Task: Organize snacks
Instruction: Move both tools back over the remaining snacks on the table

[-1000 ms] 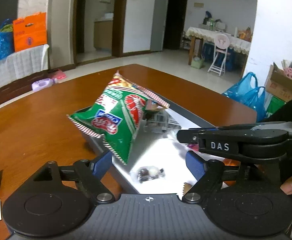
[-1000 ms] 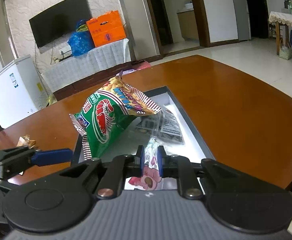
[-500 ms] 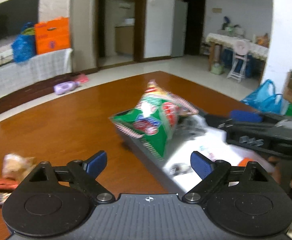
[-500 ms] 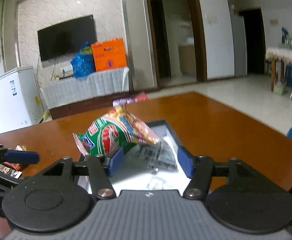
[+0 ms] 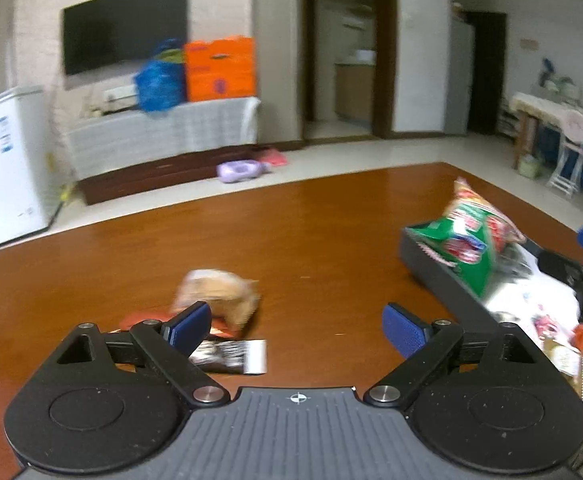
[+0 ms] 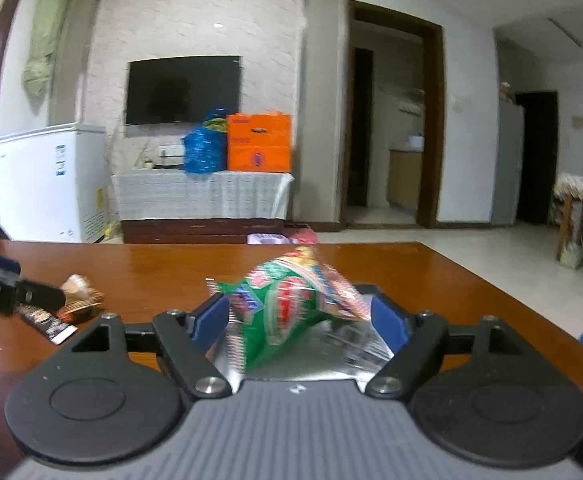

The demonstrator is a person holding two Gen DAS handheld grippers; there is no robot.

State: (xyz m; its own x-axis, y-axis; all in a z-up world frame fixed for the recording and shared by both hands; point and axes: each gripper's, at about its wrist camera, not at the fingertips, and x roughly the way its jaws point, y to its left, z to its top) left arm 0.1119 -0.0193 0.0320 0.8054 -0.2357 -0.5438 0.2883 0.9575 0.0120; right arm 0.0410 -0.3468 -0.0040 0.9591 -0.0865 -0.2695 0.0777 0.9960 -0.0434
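Note:
A green snack bag [image 5: 467,246] leans in a dark tray [image 5: 439,276] at the right, over small wrapped snacks [image 5: 547,324]. My left gripper [image 5: 297,328] is open and empty above the brown table. Just ahead of its left finger lie a tan wrapped snack [image 5: 219,292], a red packet and a black-and-white bar [image 5: 231,356]. My right gripper [image 6: 299,320] is open and empty, its fingers on either side of the green bag [image 6: 287,304] over the tray [image 6: 331,360]. The loose snacks [image 6: 77,292] show at the left there, beside the left gripper's finger.
The brown table [image 5: 291,232] stretches ahead, its far edge facing a TV stand with orange and blue bags [image 5: 211,68]. A white freezer [image 5: 7,160] stands at the left. The right gripper's body [image 5: 579,276] lies beyond the tray.
My right gripper opened, let go of the small pink snack into the tray and pulled back. My left gripper swung left, from the tray to the loose snacks on the table.

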